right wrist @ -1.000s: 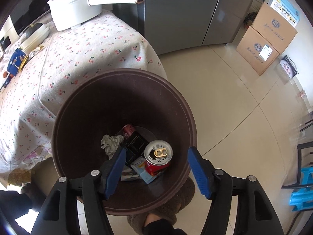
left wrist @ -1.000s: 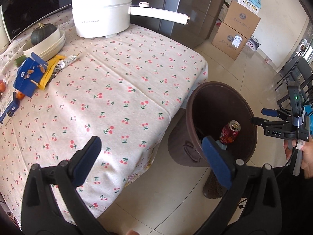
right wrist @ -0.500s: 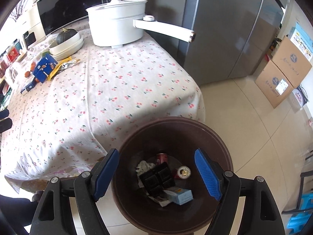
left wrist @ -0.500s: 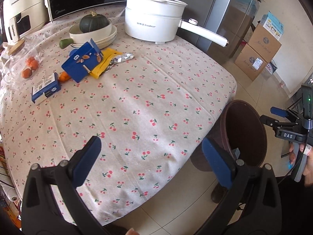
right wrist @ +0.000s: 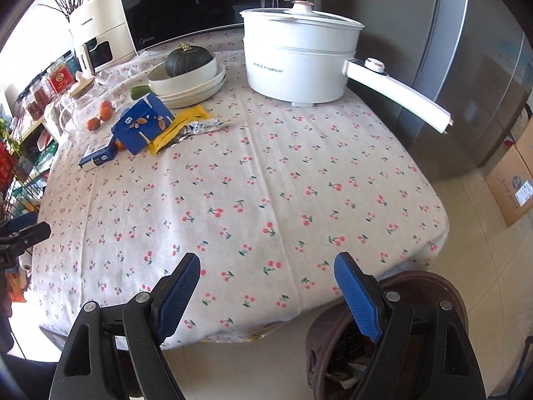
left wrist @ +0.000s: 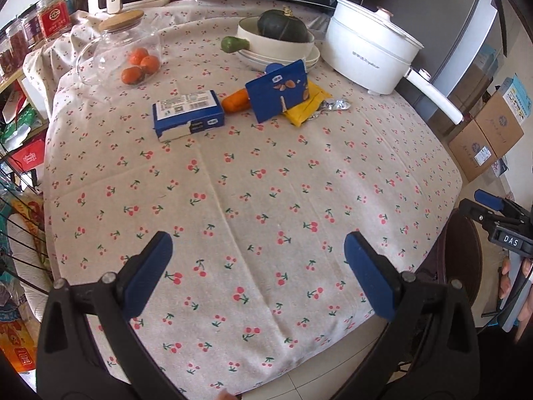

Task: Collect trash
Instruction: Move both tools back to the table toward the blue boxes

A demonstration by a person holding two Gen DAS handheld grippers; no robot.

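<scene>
Both views had swung off the brown bin (right wrist: 429,286), now at lower right of the right view, onto the table (left wrist: 266,200). The red can seen over the bin a second before was gone from the right tongs (right wrist: 266,295), whose jaws were opening on nothing; judged one drop done, next pickup pending. Left tongs (left wrist: 258,273) stood wide apart, empty.

Remaining trash lay upper centre in the left view: blue carton (left wrist: 278,90), yellow wrapper (left wrist: 308,110), blue box (left wrist: 188,111).

Bin held dark scraps, unclear. Bowl (left wrist: 276,43) held a squash (left wrist: 281,26); glass jar (left wrist: 120,50) held oranges (left wrist: 140,65).
</scene>
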